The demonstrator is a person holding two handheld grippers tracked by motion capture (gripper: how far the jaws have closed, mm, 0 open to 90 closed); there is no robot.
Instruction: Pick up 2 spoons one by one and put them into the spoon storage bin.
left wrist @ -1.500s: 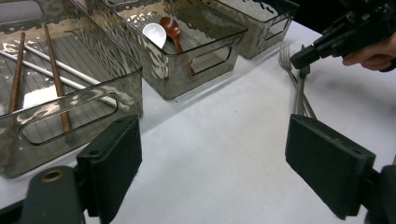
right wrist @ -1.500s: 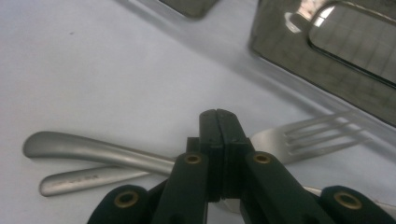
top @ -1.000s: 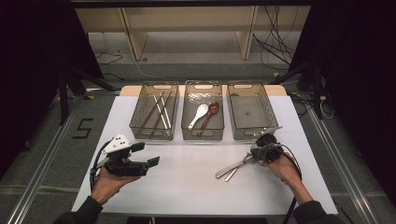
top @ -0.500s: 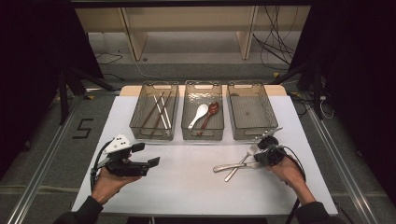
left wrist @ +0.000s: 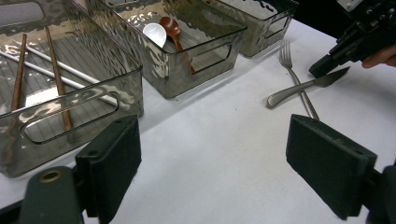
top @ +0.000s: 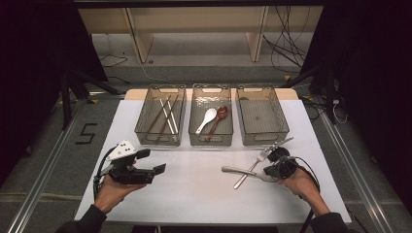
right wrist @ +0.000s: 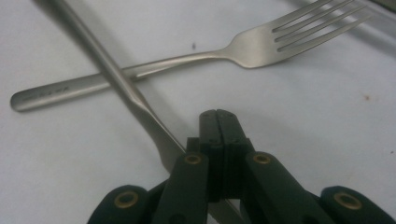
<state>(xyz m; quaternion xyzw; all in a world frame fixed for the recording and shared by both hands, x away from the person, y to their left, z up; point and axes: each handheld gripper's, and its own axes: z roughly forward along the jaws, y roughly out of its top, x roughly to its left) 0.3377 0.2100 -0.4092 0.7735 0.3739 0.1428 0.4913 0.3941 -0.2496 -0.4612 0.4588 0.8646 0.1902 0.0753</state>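
Knife (right wrist: 140, 109) crosses fork (right wrist: 196, 58) — right gripper (right wrist: 219, 122) closed.

bright table under dark surroundings; close gripper views slightly soft.

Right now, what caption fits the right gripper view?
Closed right gripper pinching a knife blade, crossed over a fork.

Black two-jawed tool (right wrist: 219, 116) with brass screws, dark sleeves (top: 87, 221).
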